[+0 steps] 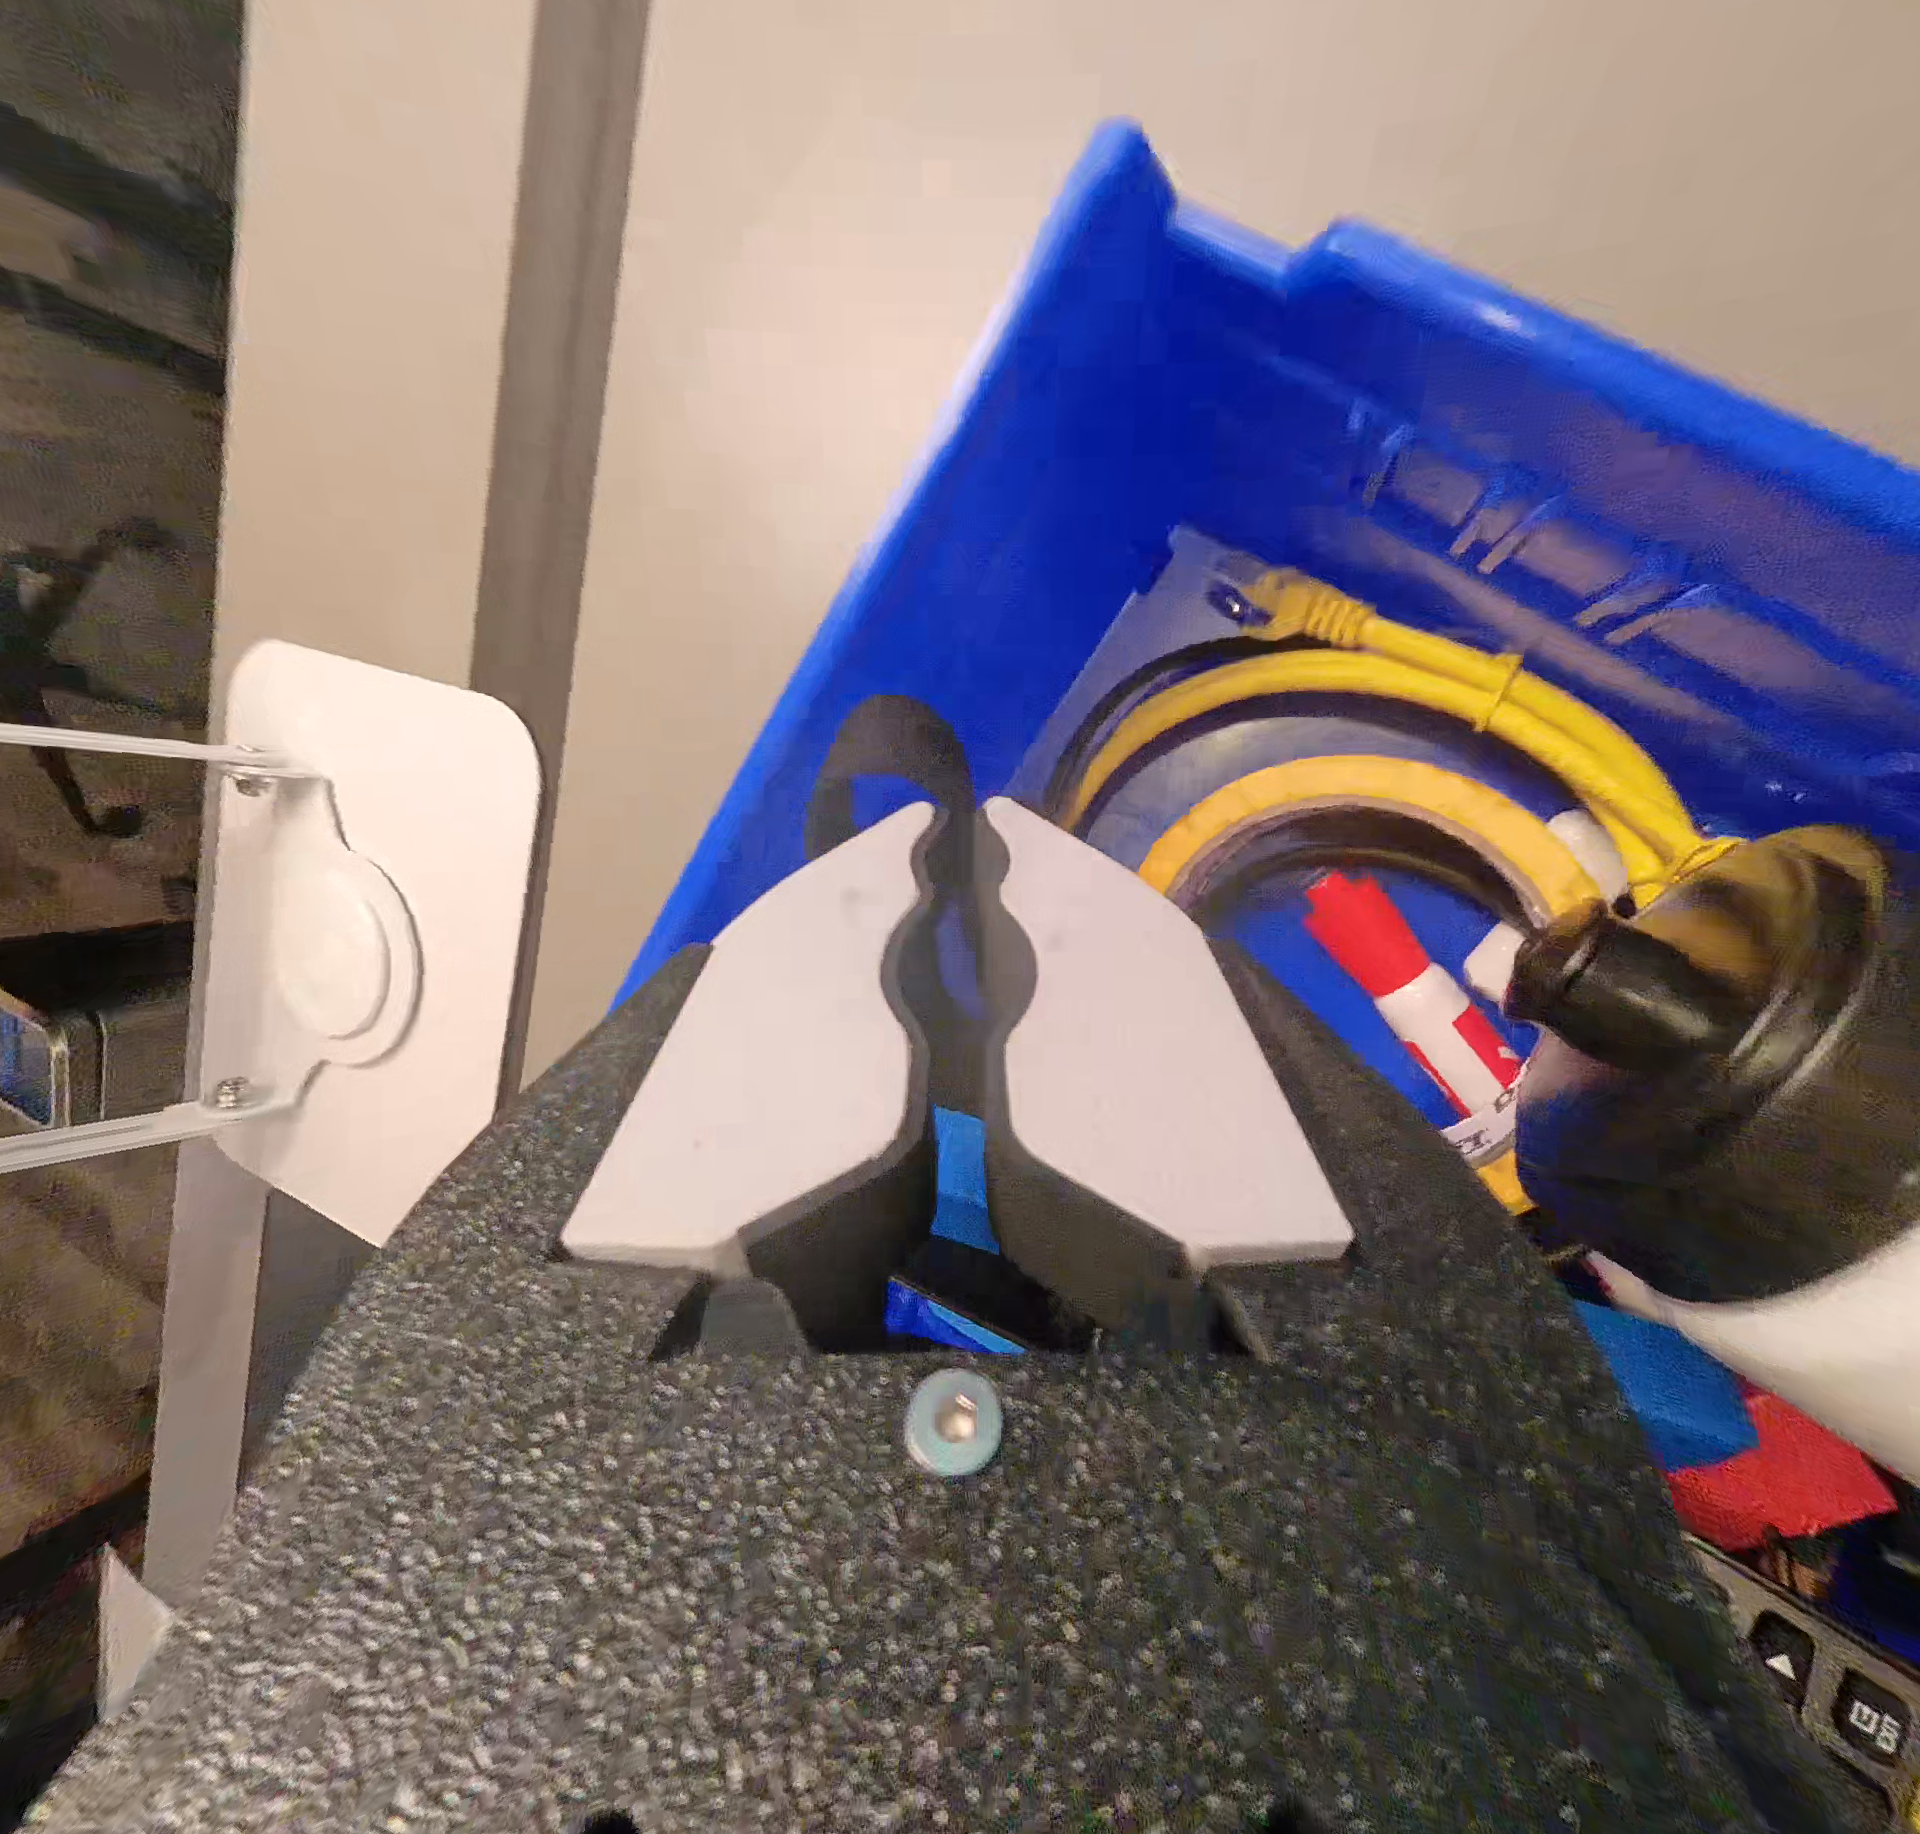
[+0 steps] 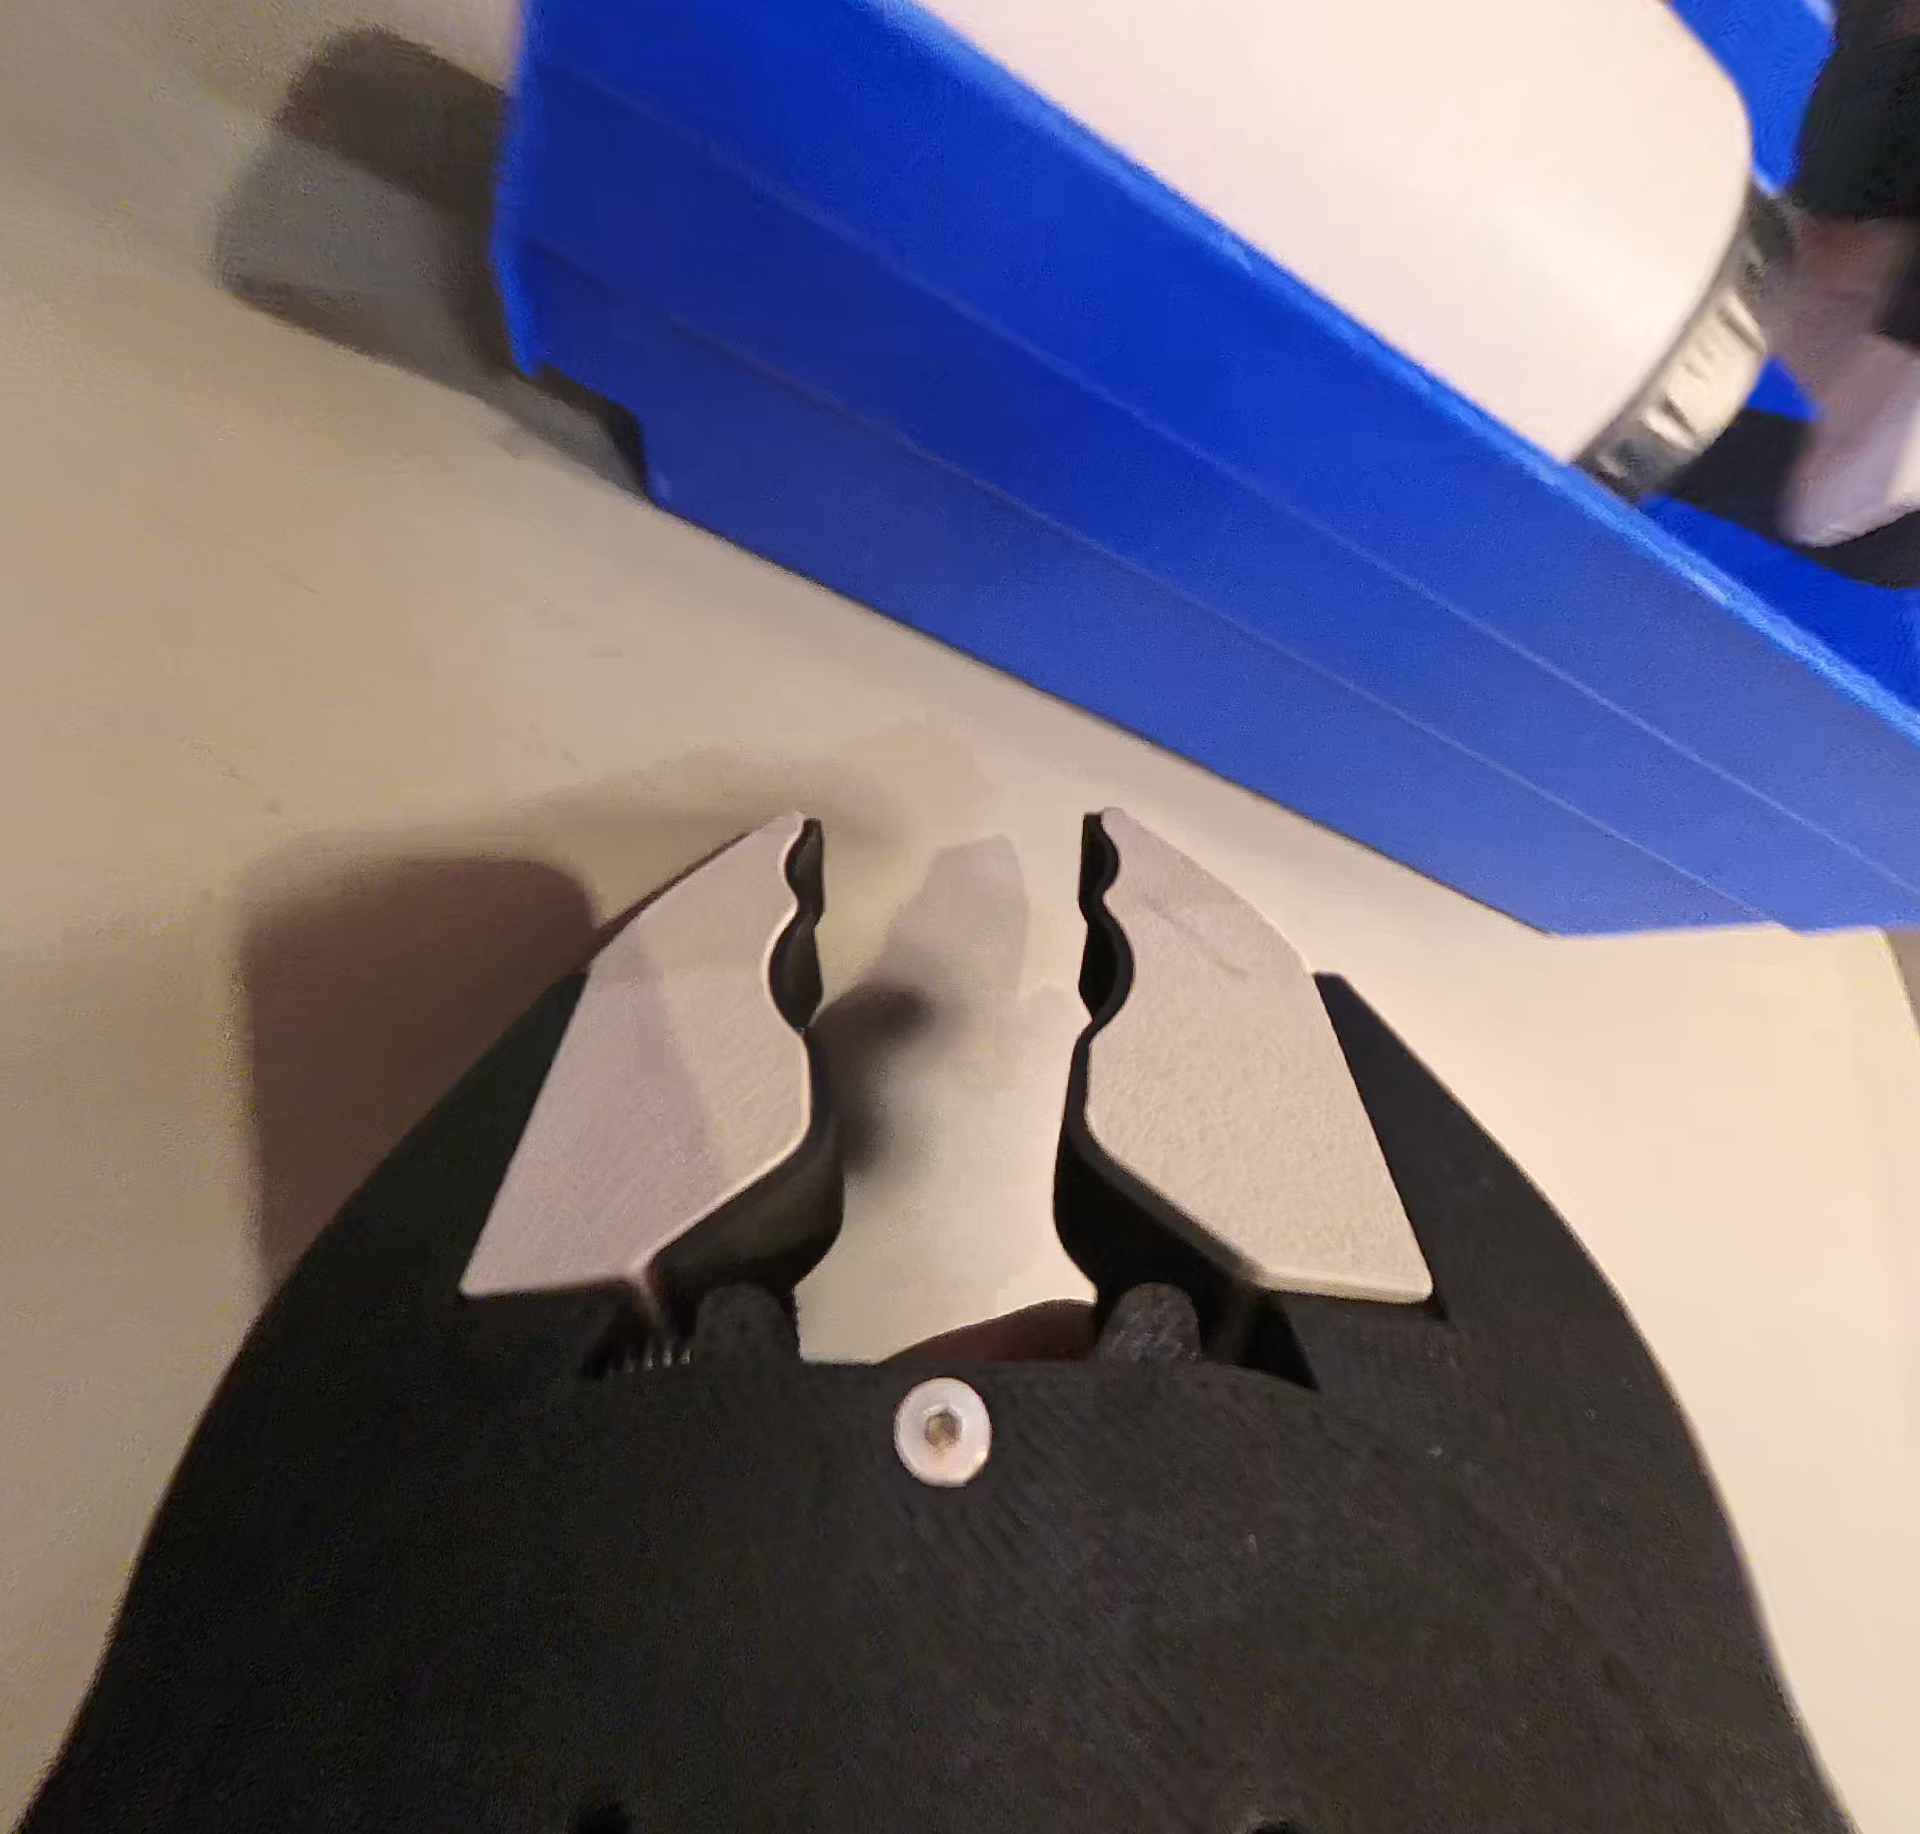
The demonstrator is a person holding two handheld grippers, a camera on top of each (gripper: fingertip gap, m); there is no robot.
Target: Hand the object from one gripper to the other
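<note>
Left gripper (image 1: 961,828) is clenched on a black strap (image 1: 894,745) above the blue bin (image 1: 1039,496), while right gripper (image 2: 951,849) gapes empty over the table (image 2: 312,693), so the handover remains undone.

a smooth, pale beige tabletop (image 2: 312,641) carries a bright blue, ribbed plastic bin (image 2: 1039,382), which sits directly on it and throws a dark shadow at its near corner. in the left wrist view the same bin (image 1: 1039,537) rests on that surface.
</note>
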